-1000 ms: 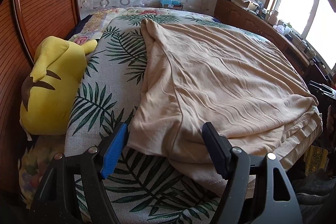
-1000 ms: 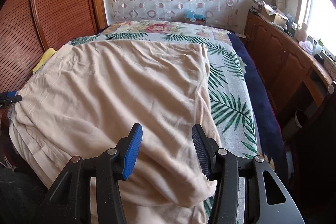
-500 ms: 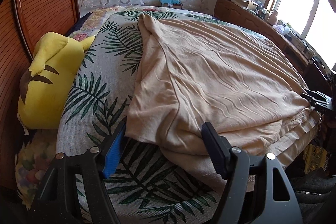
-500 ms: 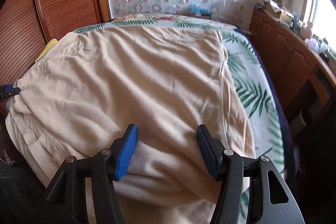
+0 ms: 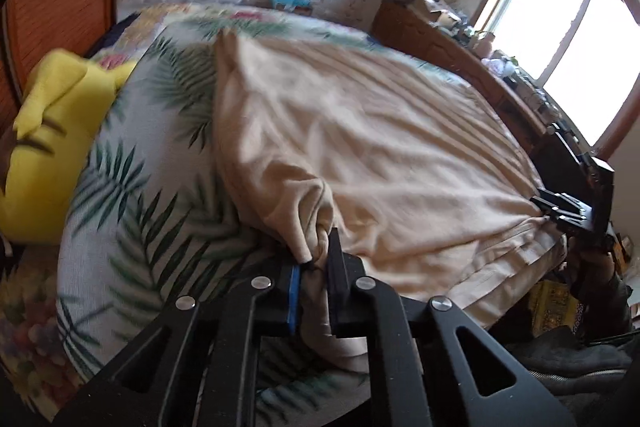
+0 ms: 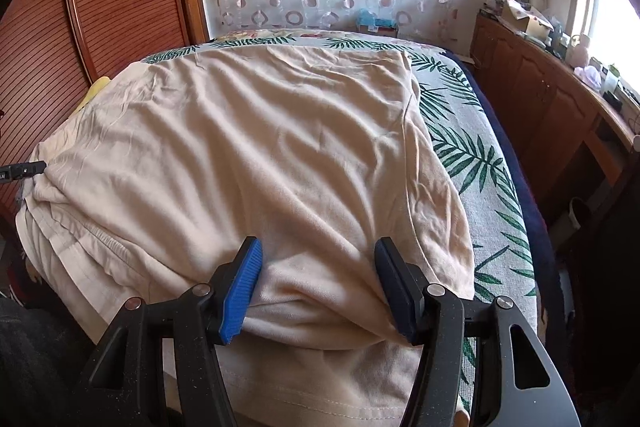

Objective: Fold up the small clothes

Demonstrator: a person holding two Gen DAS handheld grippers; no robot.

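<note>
Left wrist view showed the left gripper [image 5: 316,263] clamped tight on a bunched fold of the beige garment [image 5: 372,155], the cloth pinched between its blue pad and black pad at about 6 o'clock. From that pinch the garment spread toward 1 o'clock across the palm-leaf bedspread [image 5: 144,195]. A yellow plush toy [image 5: 52,147] lay at 9 o'clock against the wooden headboard, apart from the cloth. Motion blur softened this view.

Right wrist view showed the right gripper [image 6: 318,287] with its jaws spread wide, straddling a raised fold of the beige garment [image 6: 256,147] at 6 o'clock, both pads touching the cloth without pinching it. The bedspread [image 6: 476,163] was bare at 3 o'clock, and a wooden cabinet [image 6: 548,95] stood at 2 o'clock.
</note>
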